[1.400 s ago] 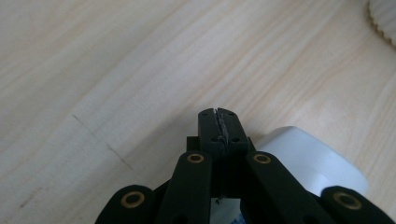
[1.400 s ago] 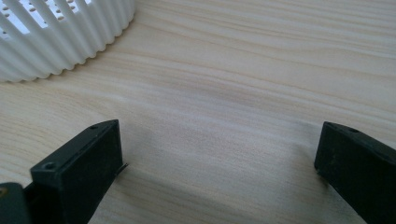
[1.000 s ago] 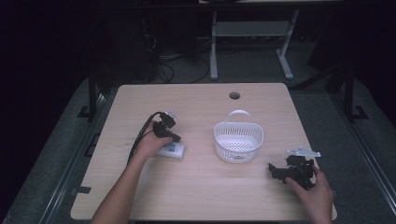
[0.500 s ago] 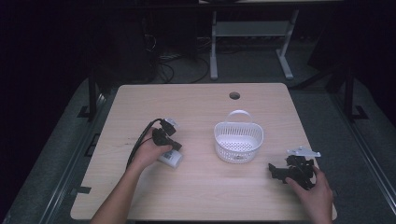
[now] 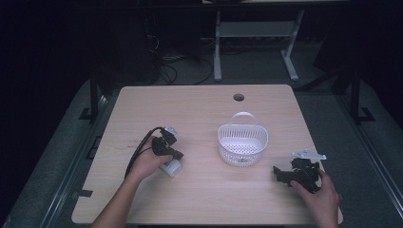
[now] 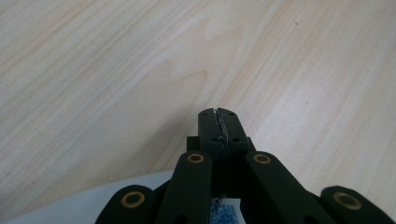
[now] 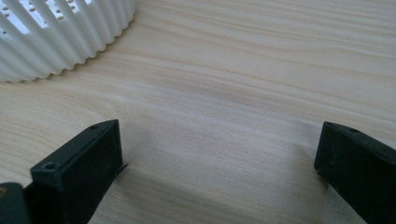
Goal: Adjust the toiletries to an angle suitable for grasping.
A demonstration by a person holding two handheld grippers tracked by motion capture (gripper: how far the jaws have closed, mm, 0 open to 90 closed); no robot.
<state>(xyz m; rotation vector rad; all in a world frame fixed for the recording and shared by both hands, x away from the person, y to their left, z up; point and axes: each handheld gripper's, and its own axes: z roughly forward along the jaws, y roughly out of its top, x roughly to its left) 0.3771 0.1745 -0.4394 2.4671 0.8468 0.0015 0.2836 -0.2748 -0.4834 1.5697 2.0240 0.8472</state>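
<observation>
While the left gripper (image 6: 219, 122) hovers over a white object (image 5: 171, 166) with its jaws pressed together, the right gripper (image 7: 219, 154) rests spread apart beside the basket (image 5: 243, 145).

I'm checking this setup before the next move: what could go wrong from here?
The left gripper is shut with nothing between its jaws, right over the small white object; it could nudge that away rather than grasp it. The white basket stands loose near the open right gripper, so a sweep might shove it.

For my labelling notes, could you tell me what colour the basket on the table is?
White, with slotted ribbed walls; the basket shows best in the high view.
</observation>
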